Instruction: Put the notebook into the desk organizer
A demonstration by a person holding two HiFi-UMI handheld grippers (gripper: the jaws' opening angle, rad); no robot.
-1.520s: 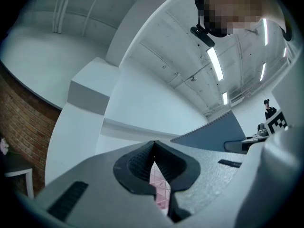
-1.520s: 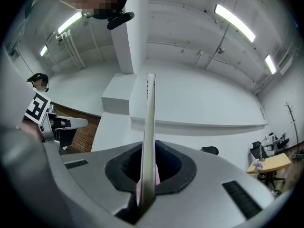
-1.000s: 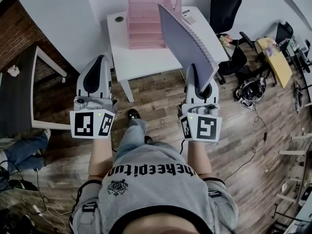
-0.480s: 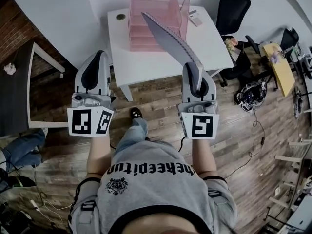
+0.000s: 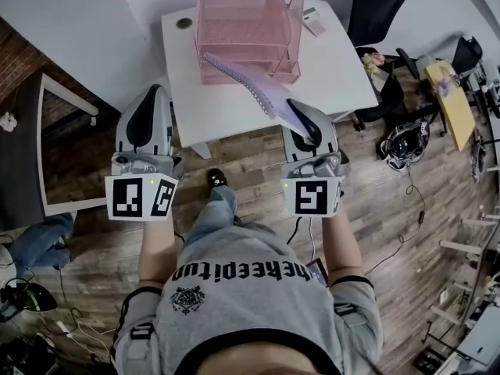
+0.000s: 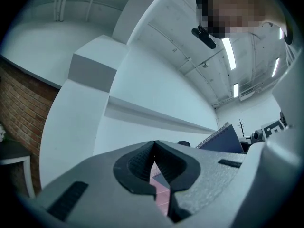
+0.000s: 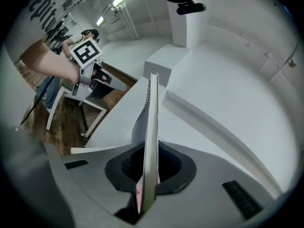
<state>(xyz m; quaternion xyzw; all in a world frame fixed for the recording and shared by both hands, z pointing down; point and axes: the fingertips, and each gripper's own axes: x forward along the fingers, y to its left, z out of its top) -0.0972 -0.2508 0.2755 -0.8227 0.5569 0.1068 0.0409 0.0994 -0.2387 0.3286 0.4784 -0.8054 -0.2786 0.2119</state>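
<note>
The notebook (image 5: pixel 248 83) had been swung down from a steep, near-upright tilt to a low slant. Its far edge was now brought up to the lower trays of the pink desk organizer (image 5: pixel 242 22) on the white table (image 5: pixel 344 69); contact could not be told. It was clamped edge-on in the right hand-held gripper (image 5: pixel 298 117), not yet inserted. The left hand-held gripper (image 5: pixel 152 96) was held closed and empty, well apart. Insertion was judged near.

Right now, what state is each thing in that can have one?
Notebook, closed, tilted, gripped at one edge, outside the organizer.
Desk organizer, upright on the white table, top tray empty.
Right tool, shut on the notebook.
Left tool, shut, empty.
</note>
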